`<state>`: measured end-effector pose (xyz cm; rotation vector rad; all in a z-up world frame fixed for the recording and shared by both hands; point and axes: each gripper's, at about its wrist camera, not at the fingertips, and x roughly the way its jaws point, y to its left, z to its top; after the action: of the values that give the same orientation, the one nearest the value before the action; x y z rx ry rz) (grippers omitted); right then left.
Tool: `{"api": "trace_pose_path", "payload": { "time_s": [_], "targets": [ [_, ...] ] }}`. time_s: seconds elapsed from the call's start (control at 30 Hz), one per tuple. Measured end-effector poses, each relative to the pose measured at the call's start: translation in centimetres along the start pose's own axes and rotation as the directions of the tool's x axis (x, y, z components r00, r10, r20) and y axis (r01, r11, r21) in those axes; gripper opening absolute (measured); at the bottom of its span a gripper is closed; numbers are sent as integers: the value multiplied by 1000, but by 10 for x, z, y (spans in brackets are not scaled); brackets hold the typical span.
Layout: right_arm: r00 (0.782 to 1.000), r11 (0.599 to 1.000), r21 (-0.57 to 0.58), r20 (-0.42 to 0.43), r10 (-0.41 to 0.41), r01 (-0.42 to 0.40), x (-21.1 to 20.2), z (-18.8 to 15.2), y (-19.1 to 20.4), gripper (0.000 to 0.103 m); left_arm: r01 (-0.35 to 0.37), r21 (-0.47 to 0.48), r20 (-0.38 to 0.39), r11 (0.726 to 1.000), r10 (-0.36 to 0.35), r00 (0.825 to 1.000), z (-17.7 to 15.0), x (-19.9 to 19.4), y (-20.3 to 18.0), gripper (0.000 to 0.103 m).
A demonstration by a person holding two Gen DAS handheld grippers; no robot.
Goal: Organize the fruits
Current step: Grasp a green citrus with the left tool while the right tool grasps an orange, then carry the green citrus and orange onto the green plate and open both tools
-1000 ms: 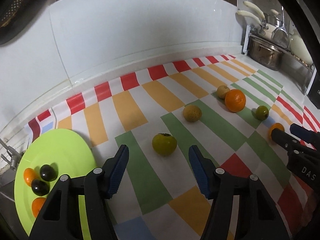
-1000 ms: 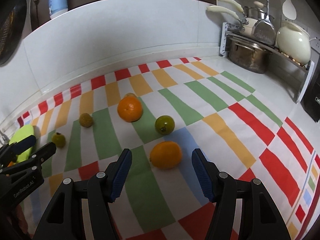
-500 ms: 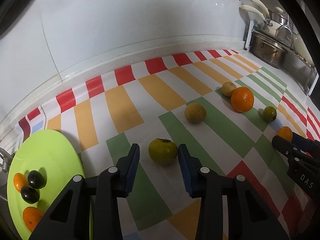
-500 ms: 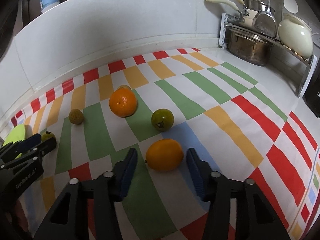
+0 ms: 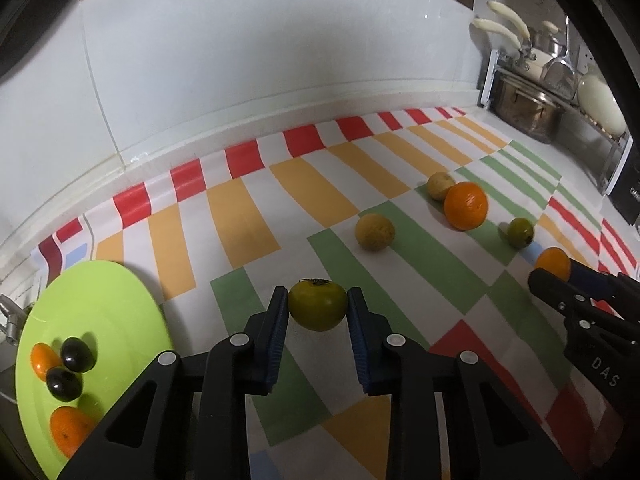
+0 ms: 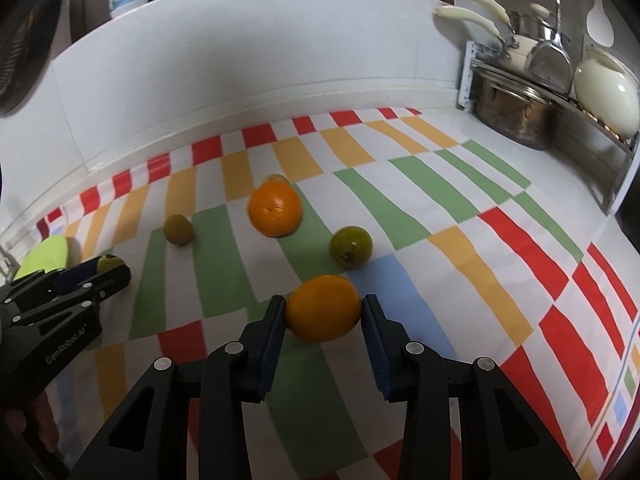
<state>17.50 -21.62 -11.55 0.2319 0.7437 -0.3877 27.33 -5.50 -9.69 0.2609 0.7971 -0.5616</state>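
Note:
A green persimmon-like fruit [image 5: 317, 311] sits on the striped cloth [image 5: 248, 220], and my left gripper [image 5: 318, 305] is shut on it, both blue pads against its sides. To the left is the lime plate [image 5: 100, 312], bearing two dark plums [image 5: 74, 354] and small orange fruits [image 5: 68, 430]. My right gripper [image 6: 323, 305] is closing its jaws on an orange citrus [image 6: 323, 310], its pads touching both sides. Loose on the cloth are a big orange [image 6: 275, 208], a green fruit [image 6: 351, 246] and a brownish fruit [image 6: 178, 230]. A second brownish fruit [image 5: 440, 186] hides behind the orange.
A white tiled backsplash [image 5: 260, 60] runs behind the cloth. At the far right a metal rack holds a steel pot [image 6: 516, 112], ladles and a cream kettle [image 6: 608, 96]. The cloth's right half [image 6: 520, 240] carries no fruit.
Both grippers have come forward around their fruits and their jaws have narrowed from wide apart to touching the green fruit and the orange citrus.

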Motion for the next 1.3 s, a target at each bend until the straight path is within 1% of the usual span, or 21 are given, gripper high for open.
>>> {"api": "trace_pose_path", "payload": {
  "time_s": [0.23,0.47,0.77,0.9,1.0,1.07,1.17,1.3],
  "targets": [
    [997,998,-35,56,48,-46,-22,6,8,40,-10,-10,54,1000,10,998,2,-36,-2,29],
    [989,990,-87,95,116,-108,-46,8,21,40,-24,-56,95,998,30,995,-6,-74,1,29],
    [968,968,-159,132,215,-193,-76,7,36,40,-82,-128,137,988,100,985,-21,-119,5,29],
    [955,952,-206,148,259,-226,-90,6,43,40,-108,-158,150,982,132,980,-29,-136,7,29],
    [939,932,-243,151,309,-267,-101,6,48,40,-129,-178,156,975,158,975,-35,-147,7,29],
    [932,924,-265,161,326,-277,-106,5,52,40,-138,-194,162,971,171,972,-40,-155,8,29],
    [916,905,-294,167,365,-307,-116,3,58,40,-167,-216,171,962,205,964,-47,-168,9,29],
    [891,873,-327,154,427,-361,-125,3,67,40,-209,-246,177,947,256,950,-56,-185,14,29]
  ]
}}
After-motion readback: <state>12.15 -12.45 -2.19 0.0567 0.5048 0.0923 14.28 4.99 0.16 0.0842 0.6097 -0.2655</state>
